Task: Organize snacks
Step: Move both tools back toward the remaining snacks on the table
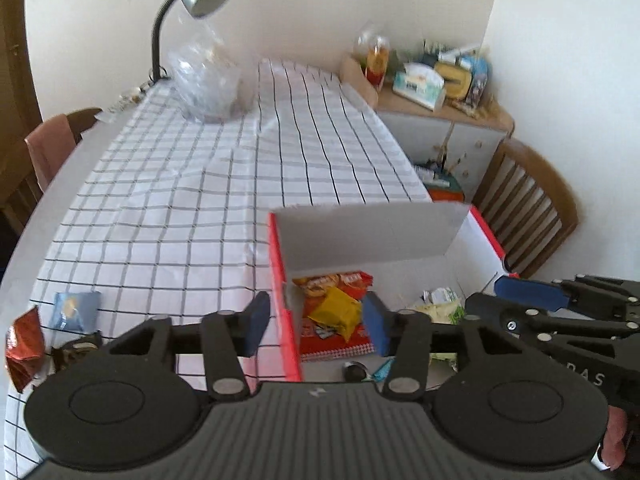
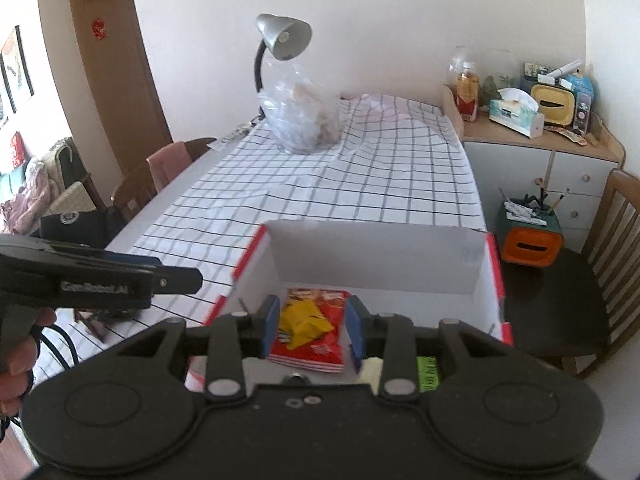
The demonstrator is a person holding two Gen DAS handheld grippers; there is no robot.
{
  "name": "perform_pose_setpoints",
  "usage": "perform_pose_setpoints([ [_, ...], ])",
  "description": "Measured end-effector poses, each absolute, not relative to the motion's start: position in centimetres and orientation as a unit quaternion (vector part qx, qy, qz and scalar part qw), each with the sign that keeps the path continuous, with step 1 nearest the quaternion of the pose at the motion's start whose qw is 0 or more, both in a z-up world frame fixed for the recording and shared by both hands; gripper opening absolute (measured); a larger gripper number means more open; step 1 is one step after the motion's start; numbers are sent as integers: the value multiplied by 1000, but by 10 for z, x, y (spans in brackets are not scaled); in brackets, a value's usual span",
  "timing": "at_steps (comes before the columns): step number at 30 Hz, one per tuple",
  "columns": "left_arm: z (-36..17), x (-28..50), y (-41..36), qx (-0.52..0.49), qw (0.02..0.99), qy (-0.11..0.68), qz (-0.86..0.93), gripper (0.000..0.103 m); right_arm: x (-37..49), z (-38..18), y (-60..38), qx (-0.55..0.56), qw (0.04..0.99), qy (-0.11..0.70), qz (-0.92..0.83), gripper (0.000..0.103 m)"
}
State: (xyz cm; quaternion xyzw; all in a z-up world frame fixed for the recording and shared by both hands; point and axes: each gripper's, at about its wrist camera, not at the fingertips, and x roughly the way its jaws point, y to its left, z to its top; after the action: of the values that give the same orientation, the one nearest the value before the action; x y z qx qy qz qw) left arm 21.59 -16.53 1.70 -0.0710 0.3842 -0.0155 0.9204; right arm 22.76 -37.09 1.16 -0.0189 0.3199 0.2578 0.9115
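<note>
Left tongs (image 1: 316, 330): jaws standing apart, nothing between the blue pads; poised above the near left wall of the box.
Right tongs (image 2: 314, 330): jaws parted by a narrow gap, pads empty; hovering over the box interior, pointing down at the packets.
Box (image 1: 368, 232): red outside, white inside, open-topped; sits at the near end of the surface on the checked cloth.
Red snack packet (image 2: 320, 344): lies flat on the box floor, toward the left side.
Yellow snack packet (image 2: 302, 322): rests on top of the red snack packet, crumpled.
Green-and-white packets (image 1: 438, 300): in the box, right of the red one; print too blurred to read.
Blue packet (image 1: 74, 310): on the cloth outside the box, well to its left.
Copper foil packet (image 1: 22, 346): at the surface edge, just left of the blue packet.
Dark wrapper (image 1: 78, 348): beside the foil packet, partly hidden by the tongs' body.
Surface (image 2: 180, 184): long, covered by a white cloth with black grid.
Clear plastic bag (image 2: 302, 120): far end of the cloth, standing beside the lamp.
Desk lamp (image 2: 284, 36): silver shade, black gooseneck, behind the bag.
Hand (image 2: 18, 356): grips the left tongs' handle.
</note>
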Motion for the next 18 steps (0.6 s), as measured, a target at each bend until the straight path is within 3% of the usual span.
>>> perform_pose_setpoints([
  [8,25,178,-111,-79,930,360,-2,62,206,19,-332,-15,911,311,269,38],
  [13,24,156,-66,-91,931,353,24,68,198,21,-301,-13,908,311,280,46],
  [16,24,142,-35,-96,933,345,45,71,192,21,-280,-19,907,308,288,63],
  [18,24,133,-15,-91,934,340,57,76,189,21,-266,-22,906,307,292,97],
])
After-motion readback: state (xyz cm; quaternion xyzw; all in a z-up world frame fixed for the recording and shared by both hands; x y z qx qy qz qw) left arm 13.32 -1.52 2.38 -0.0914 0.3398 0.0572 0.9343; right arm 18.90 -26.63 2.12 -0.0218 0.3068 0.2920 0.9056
